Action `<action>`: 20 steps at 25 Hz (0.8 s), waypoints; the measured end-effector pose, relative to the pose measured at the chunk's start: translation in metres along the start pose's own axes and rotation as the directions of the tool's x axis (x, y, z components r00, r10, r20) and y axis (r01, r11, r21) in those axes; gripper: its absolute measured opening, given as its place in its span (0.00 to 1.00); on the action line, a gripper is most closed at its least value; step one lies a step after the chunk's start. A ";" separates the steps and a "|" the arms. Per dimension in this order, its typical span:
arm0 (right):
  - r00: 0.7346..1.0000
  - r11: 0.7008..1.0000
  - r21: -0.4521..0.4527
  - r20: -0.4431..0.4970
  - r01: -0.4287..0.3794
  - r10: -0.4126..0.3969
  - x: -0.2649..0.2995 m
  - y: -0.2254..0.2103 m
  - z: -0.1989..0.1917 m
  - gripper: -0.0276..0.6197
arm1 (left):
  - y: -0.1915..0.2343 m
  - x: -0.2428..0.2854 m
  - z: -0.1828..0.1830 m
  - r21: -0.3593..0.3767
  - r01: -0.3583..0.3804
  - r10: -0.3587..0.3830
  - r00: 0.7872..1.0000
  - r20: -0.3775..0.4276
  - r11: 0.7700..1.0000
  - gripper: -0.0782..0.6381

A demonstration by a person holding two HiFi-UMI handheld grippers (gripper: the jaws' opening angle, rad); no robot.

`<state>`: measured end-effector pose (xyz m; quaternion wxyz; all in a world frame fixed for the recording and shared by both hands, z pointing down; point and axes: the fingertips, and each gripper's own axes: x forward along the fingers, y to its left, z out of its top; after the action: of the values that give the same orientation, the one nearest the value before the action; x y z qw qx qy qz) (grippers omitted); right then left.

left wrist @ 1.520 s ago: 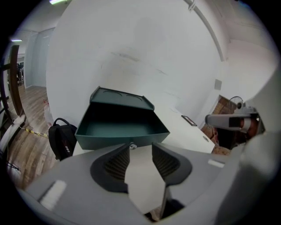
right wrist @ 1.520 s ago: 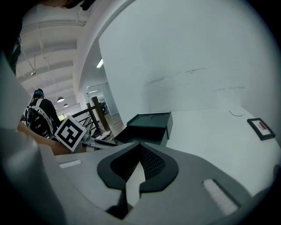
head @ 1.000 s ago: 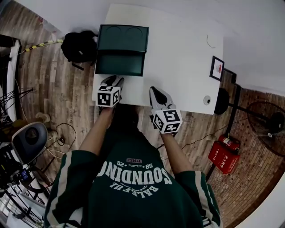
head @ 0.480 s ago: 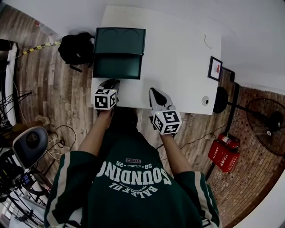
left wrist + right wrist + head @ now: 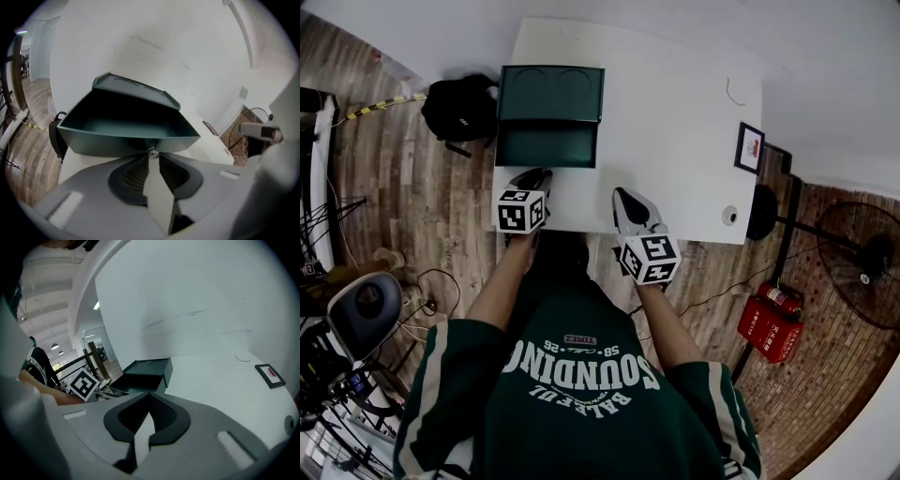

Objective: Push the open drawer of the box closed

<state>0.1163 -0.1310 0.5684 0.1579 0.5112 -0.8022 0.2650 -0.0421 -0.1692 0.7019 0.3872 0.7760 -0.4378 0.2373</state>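
A dark green box [image 5: 551, 92] stands at the back left of the white table [image 5: 675, 122]. Its drawer [image 5: 546, 147] is pulled out toward me and looks empty in the left gripper view [image 5: 126, 140]. A small metal knob [image 5: 152, 151] sits in the middle of the drawer front. My left gripper [image 5: 536, 175] is right at that front, its jaw tips [image 5: 153, 155] drawn together on the knob. My right gripper [image 5: 623, 195] hovers over the table's near edge, right of the drawer, shut with nothing in it [image 5: 150, 394]. The box [image 5: 150, 367] lies ahead and to its left.
A small framed picture [image 5: 749, 147] and a round disc [image 5: 730, 215] lie near the table's right edge. On the floor are a black backpack [image 5: 457, 108] left of the box, a chair [image 5: 361, 305], a red fire extinguisher [image 5: 773, 323] and a fan [image 5: 862, 272].
The left gripper's jaws stood spread a second ago and have since come together at the drawer front. The right gripper has barely moved.
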 end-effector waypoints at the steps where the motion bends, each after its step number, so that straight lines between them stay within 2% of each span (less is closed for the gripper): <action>1: 1.000 1.000 0.001 0.000 0.001 -0.001 0.000 0.000 0.000 0.04 | 0.001 0.001 0.002 0.000 0.000 0.000 1.000 0.001 1.000 0.28; 15: 0.999 0.999 0.019 0.004 0.046 -0.046 0.001 -0.008 0.004 0.04 | 0.013 0.023 0.037 0.029 0.013 -0.013 1.000 -0.006 0.999 0.28; 20: 0.998 0.998 0.025 -0.001 0.066 -0.066 0.004 -0.010 0.005 0.04 | 0.020 0.032 0.050 0.018 0.017 -0.017 1.000 -0.006 1.000 0.28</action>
<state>0.1232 -0.1405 0.5686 0.1602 0.5393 -0.7815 0.2698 -0.0423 -0.2317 0.7030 0.3833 0.7825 -0.4279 0.2403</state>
